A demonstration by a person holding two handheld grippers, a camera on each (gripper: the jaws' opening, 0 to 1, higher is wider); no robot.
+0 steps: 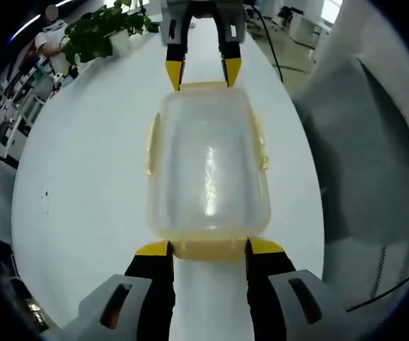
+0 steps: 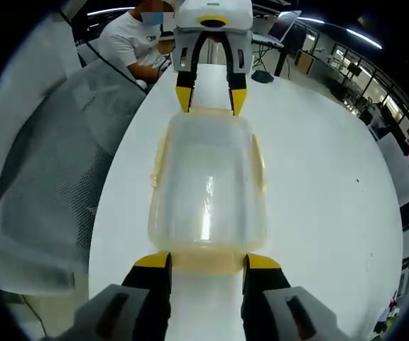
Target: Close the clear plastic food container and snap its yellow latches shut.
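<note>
Left gripper view
- Container: the clear plastic container [image 1: 208, 174] lies lid-down-on-body on the white table [image 1: 84, 177], straight ahead of the left gripper [image 1: 208, 249].
- Long axis: it runs directly away from these jaws toward the right gripper [image 1: 203, 69] at the far end.
- Left jaws: spread wide, yellow tips flanking the near short end and its yellow latch [image 1: 208, 249]; whether they touch it cannot be told, and nothing is gripped.
- Side latches: one on each long edge [image 1: 149, 145], flared outward, apparently unsnapped.

Right gripper view
- Container: [image 2: 208, 188] the same box seen from its other end, long axis pointing straight from the right gripper [image 2: 208, 261] to the left gripper [image 2: 211, 96].
- Right jaws: wide apart, tips astride the near end latch [image 2: 208, 261], holding nothing.
- Nearness: each gripper sits at its own short end, equally close.
- Judgement: the end latches are the ones within reach; the side pair lies crosswise to both jaws.
</note>
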